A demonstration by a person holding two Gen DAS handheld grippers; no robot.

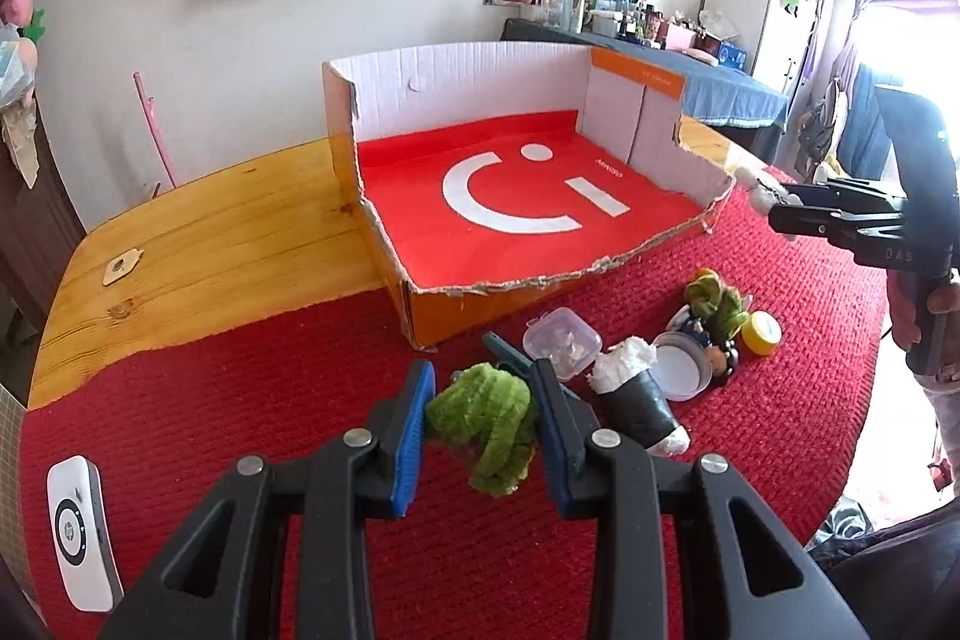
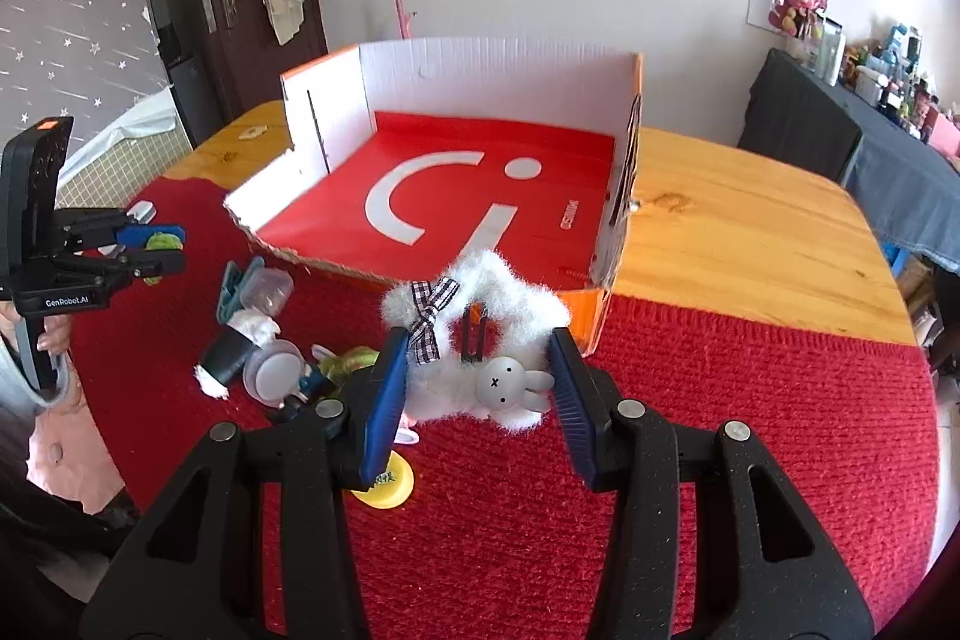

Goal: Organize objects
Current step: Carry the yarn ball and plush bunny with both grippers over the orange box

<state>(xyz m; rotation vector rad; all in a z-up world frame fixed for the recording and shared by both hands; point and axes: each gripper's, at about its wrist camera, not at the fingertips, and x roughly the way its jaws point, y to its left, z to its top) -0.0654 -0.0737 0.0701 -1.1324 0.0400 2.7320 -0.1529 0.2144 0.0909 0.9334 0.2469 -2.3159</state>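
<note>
My left gripper [image 1: 480, 418] is clamped on a green fuzzy piece [image 1: 483, 427], lifted clear of the red mat [image 1: 240, 400]. Right of it on the mat, the unsorted pile remains: a clear lidded tub [image 1: 561, 343], a dark cone with white stuffing [image 1: 636, 400], a round white lid [image 1: 681, 364], a small figurine [image 1: 717, 361], a second green fuzzy item [image 1: 717, 301] and a yellow disc [image 1: 761, 332]. A teal clip [image 2: 234, 295] lies beside the tub. Further right, my right gripper [image 2: 474, 376] is closed on a white fluffy star [image 2: 480, 340] bearing a checked bow and a small rabbit charm; it too hangs above the mat, just short of the box's torn front edge.

Progress, as I judge it: early. The cardboard box [image 1: 456, 70] shows only its red liner; nothing has been deposited. Two items are in hand, and at least seven are left on the mat.

View differences: the left wrist camera shows a white device [image 1: 81, 532] at the mat's near left corner and a small tag [image 1: 120, 265] on the bare wooden table [image 1: 210, 220]; the right camera shows the device not at all. The right wrist camera shows the star in full, whereas the left view catches only a white tuft at the right gripper's tips. It also shows the left gripper side-on, confirming the green piece between its pads.
</note>
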